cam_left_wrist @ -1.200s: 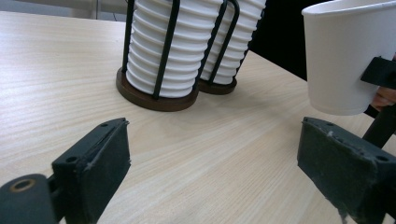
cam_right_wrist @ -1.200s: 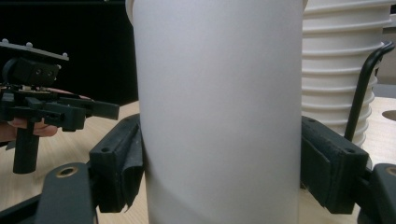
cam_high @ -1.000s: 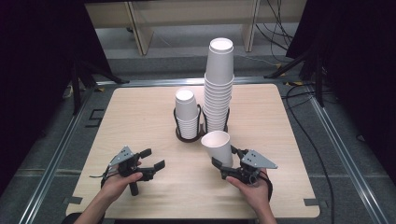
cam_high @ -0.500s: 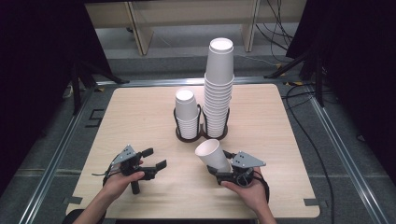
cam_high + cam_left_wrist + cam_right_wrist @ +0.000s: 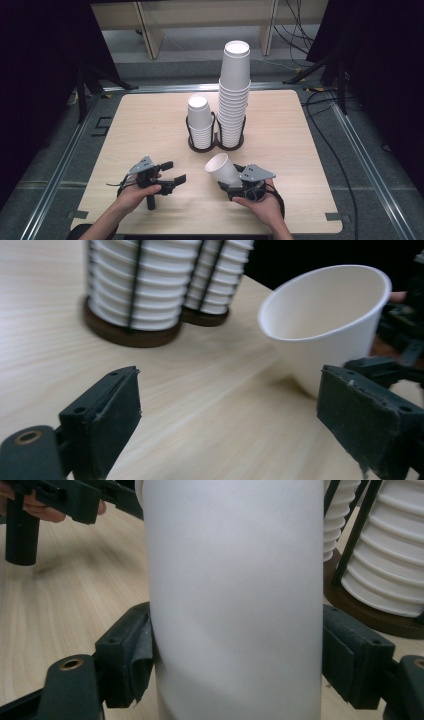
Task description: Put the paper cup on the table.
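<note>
Right gripper point(image 5: 231, 183) clamps a paper cup point(image 5: 221, 169), tilted toward the left gripper point(image 5: 172, 171), jaws wide; likely handover, needing alignment

This looks like a lab or test room. A light wood table point(image 5: 150, 125) sits inside metal rails point(image 5: 65, 155), with black curtains point(image 5: 45, 45) and cables point(image 5: 320, 135) on the grey floor point(image 5: 185, 45).
</note>
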A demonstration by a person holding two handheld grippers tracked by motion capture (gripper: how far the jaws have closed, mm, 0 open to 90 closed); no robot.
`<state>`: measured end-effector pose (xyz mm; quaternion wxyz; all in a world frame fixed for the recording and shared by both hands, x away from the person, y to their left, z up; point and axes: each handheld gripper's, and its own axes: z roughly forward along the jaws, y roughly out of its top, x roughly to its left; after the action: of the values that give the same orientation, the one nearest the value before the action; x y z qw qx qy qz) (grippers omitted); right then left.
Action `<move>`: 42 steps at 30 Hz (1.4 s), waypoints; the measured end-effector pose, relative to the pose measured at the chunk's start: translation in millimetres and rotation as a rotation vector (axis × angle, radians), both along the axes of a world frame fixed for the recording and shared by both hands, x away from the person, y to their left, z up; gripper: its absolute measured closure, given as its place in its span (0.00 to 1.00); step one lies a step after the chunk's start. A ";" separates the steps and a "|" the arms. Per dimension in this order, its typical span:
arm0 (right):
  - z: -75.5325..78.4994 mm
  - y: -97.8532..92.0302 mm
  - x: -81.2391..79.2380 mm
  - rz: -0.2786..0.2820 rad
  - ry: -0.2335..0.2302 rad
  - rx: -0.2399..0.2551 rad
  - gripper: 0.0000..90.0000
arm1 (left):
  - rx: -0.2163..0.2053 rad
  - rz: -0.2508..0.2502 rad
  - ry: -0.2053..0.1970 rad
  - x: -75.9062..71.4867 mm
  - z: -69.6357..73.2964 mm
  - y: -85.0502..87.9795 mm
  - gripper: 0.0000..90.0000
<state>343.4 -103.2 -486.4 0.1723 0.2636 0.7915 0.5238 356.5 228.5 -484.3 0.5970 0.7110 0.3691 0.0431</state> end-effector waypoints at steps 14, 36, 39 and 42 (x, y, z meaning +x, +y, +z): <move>1.3 -0.8 -2.7 0.016 -0.048 0.070 0.26 | -0.094 -0.161 0.070 13.8 8.9 -60.9 0.13; 6.0 -2.0 -9.5 0.049 -0.016 0.137 0.21 | -0.075 -0.297 -0.148 14.6 22.3 -94.1 0.14; 9.0 -7.8 -12.5 0.041 -0.020 0.128 0.20 | -0.056 -0.318 -0.203 13.1 24.7 -100.3 0.15; 12.3 -13.0 -14.6 0.020 -0.028 0.114 0.17 | -0.046 -0.329 -0.248 11.7 26.5 -106.2 0.15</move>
<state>328.8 -116.1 -474.1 0.1626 0.2576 0.7604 0.5735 368.2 122.3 -457.7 0.6531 0.7370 0.1726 0.0238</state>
